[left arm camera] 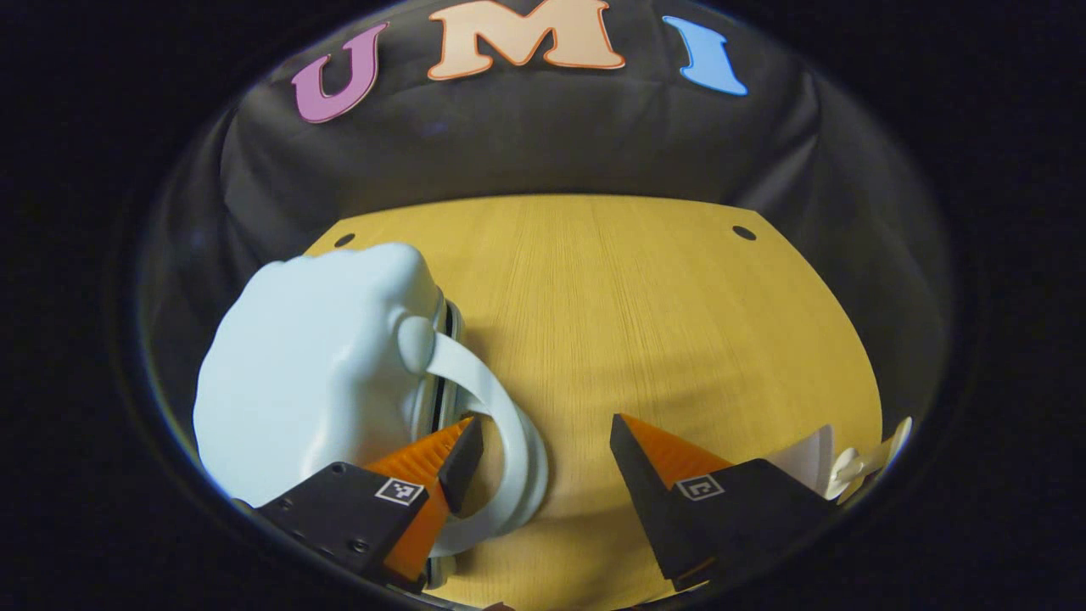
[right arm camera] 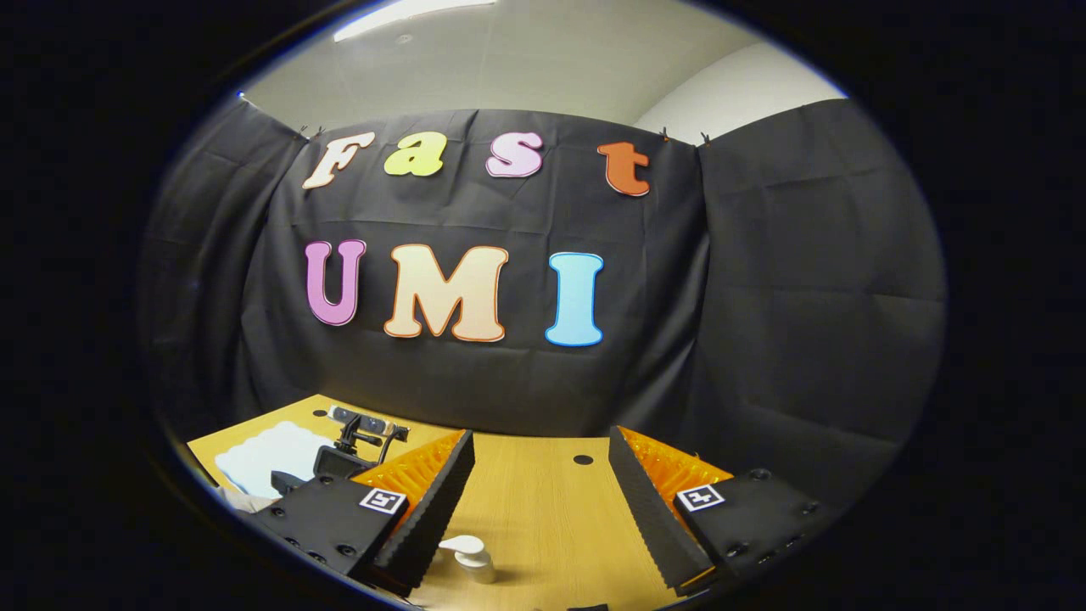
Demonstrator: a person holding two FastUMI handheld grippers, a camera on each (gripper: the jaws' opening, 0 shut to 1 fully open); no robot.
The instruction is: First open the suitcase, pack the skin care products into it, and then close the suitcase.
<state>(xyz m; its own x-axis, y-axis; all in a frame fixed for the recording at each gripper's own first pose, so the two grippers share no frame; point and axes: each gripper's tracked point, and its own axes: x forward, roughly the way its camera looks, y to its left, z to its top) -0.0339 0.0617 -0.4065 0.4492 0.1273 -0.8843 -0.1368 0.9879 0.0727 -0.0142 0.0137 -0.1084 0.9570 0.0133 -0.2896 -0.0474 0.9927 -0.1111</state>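
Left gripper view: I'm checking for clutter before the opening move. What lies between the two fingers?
Between the fingers of the left gripper, mostly bare wooden table; the suitcase handle loops in beside one finger.

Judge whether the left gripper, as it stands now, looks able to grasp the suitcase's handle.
Probably yes. The left gripper is open, and one finger already sits inside the loop of the handle on the pale blue suitcase. Nothing lies between them on the table.
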